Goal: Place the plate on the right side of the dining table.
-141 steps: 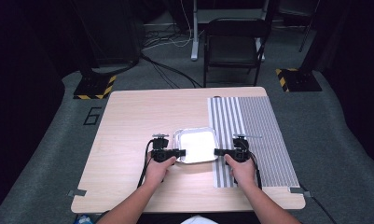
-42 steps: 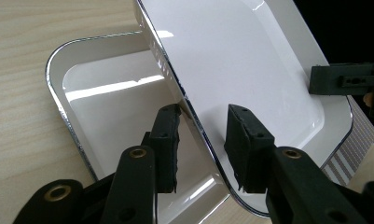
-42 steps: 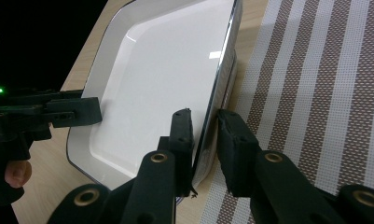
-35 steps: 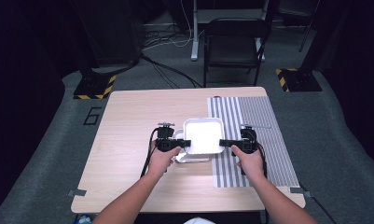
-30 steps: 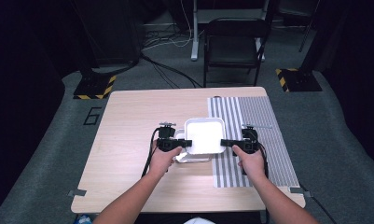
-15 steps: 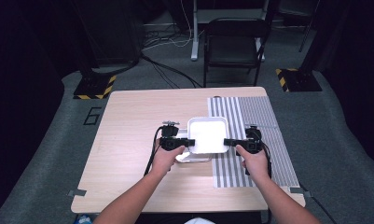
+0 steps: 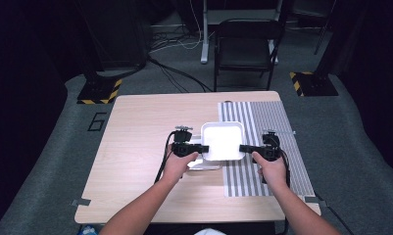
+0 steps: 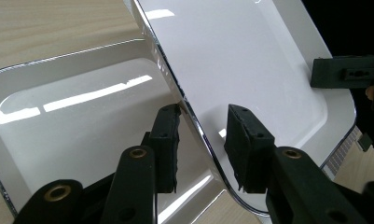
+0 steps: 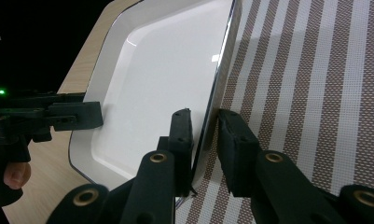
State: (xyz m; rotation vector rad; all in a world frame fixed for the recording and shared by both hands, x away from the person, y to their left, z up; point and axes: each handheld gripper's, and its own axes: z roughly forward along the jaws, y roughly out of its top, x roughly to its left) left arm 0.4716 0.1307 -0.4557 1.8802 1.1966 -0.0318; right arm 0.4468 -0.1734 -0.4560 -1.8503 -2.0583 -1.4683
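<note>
Both pairs of jaws are clamped on the same white tray (image 7: 222, 141), one on each side of it: in the high view the left gripper (image 7: 200, 148) bites the tray's left edge and the right gripper (image 7: 244, 148) its right edge, each gripped in a hand that comes up from the bottom of the picture. That tray is held above a pale wooden table (image 7: 145, 137), partly over a striped mat (image 7: 267, 147) that covers the table's right part, and a second white tray (image 7: 204, 165) lies flat on the wood under its near left corner (only a sliver of it peeks out). Grey carpet (image 7: 47, 161) surrounds the table, a dark folding chair (image 7: 245, 49) stands beyond the far edge, cables trail over the floor, and two bases with yellow and black hazard stripes sit at the left and right. In the left gripper view, the lifted tray (image 8: 240, 60) runs tilted across the picture, its rim passing between the two black pads, one on each face; the second tray (image 8: 77, 126) lies behind it on the wood, and the other gripper's jaw shows at the tray's far edge. In the right gripper view, the tray's (image 9: 161, 84) near rim is pinched between the pads, the mat (image 9: 315, 74) lies behind at the right, and the left gripper (image 9: 77, 116) clamps the opposite edge.
</note>
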